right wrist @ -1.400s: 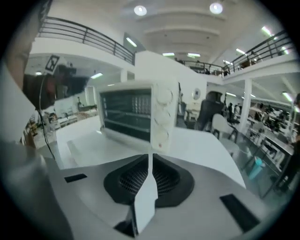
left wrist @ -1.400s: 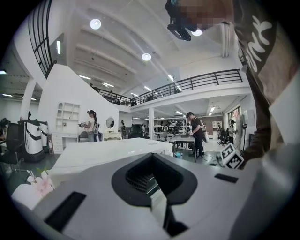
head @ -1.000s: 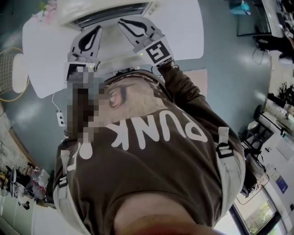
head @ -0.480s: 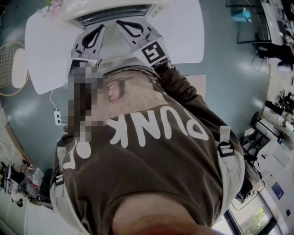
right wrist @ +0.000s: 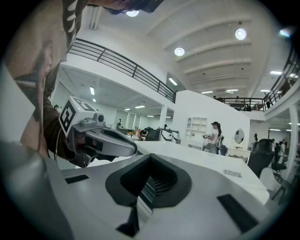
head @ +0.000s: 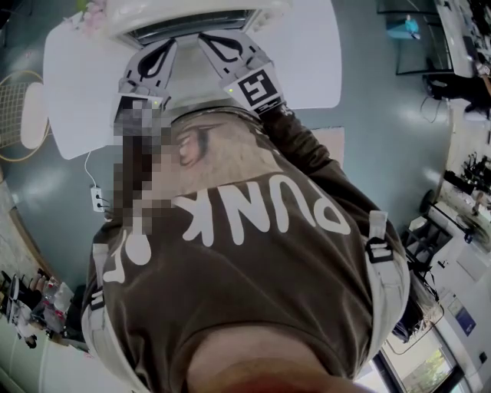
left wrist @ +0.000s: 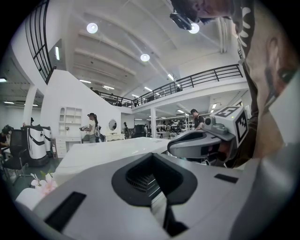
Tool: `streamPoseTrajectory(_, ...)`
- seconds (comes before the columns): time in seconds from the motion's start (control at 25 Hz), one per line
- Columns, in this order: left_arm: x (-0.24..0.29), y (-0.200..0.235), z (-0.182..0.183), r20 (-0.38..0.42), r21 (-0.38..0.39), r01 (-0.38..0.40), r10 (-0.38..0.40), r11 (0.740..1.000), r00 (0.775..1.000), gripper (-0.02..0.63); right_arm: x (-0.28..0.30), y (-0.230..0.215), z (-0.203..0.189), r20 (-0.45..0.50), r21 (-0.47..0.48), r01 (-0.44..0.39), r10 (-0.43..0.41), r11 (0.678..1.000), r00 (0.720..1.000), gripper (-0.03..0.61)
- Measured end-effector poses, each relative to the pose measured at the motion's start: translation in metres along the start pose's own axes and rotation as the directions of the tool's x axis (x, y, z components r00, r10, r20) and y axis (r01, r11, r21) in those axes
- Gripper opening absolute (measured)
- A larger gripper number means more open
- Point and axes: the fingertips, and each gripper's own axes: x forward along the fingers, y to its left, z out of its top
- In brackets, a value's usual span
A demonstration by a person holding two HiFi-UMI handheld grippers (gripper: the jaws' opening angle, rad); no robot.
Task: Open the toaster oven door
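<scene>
The cream toaster oven (head: 192,19) stands at the far edge of the white table (head: 307,61), its dark door facing me at the top of the head view. My left gripper (head: 163,47) and right gripper (head: 207,38) are held side by side just in front of the door, tips close to it, both shut with nothing between the jaws. Whether they touch the door I cannot tell. In the left gripper view the right gripper (left wrist: 206,140) shows beyond my own jaws. The left gripper (right wrist: 101,140) shows in the right gripper view. Neither gripper view shows the oven.
Pink flowers (head: 86,11) lie on the table's left corner beside the oven. A power strip (head: 98,199) sits on the floor at the left, near a round wire frame (head: 15,115). A person (left wrist: 90,127) stands far off by white shelves.
The head view has shifted slightly. Both grippers have edged a little closer to the oven front and stay shut.
</scene>
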Motion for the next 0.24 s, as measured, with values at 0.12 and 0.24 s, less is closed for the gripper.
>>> streamPoseTrajectory(0.12, -0.0031, -0.0020, 0.0005, -0.003, -0.001, 0.001, -0.001, 1.000, 1.000, 0.003, -0.0025, 0.0013, 0.0004, 0.000, 0.000, 0.002, -0.002, 1.000, 1.000, 0.006)
streamPoseTrajectory(0.24, -0.0058, -0.0053, 0.0030, 0.000, 0.001, 0.002, -0.002, 1.000, 1.000, 0.003, -0.0057, 0.0023, 0.0016, 0.000, -0.002, 0.003, -0.003, 1.000, 1.000, 0.008)
